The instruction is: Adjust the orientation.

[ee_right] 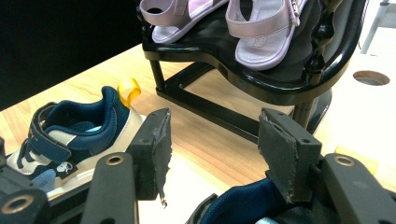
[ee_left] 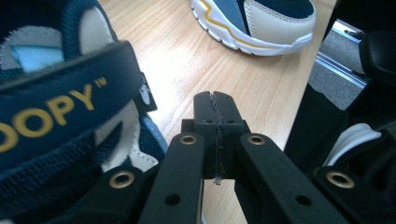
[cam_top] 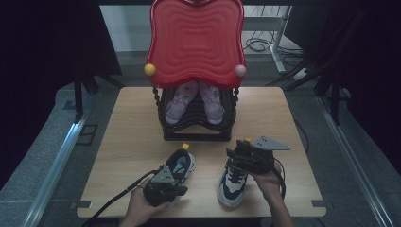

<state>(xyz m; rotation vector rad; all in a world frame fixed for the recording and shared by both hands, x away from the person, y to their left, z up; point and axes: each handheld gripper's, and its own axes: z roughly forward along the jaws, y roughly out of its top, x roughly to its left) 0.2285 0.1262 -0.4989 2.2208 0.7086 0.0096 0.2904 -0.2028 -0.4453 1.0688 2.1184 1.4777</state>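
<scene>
Left gripper [cam_top: 166,185]: at the near left of the table [cam_top: 127,142], over the toe end of the left shoe [cam_top: 178,166]; in the left gripper view its jaws are pressed together with nothing between them, just beside the shoe's strap [ee_left: 70,107].
Left shoe: a navy and white child's trainer, lying flat, heel with its yellow loop [cam_top: 186,146] toward the rack [cam_top: 198,124].
Right shoe [cam_top: 232,182]: its mate, well apart to the right, toe toward the person, heel under the right gripper [cam_top: 246,153].
Right gripper: jaws spread, one on either side above the navy heel collar [ee_right: 247,198]; the pads do not press on it yet.
Rack: black, at mid-table beyond the shoes, with a pair of pink sandals [cam_top: 195,100] on its shelf and a red top [cam_top: 196,40] above.
Handling: the shoes look light, with a soft mesh upper and padded collar over a firmer rubber sole; nothing fragile, little chance of slipping on fabric.
Where to grip: probably the heel collar or the back of the heel, where the wall is stiff enough to pinch without folding; the strap is a second choice, the loop is thin and would let the shoe swing.
Risk: a pinch on mesh alone could crumple and tip the shoe toe-down.
</scene>
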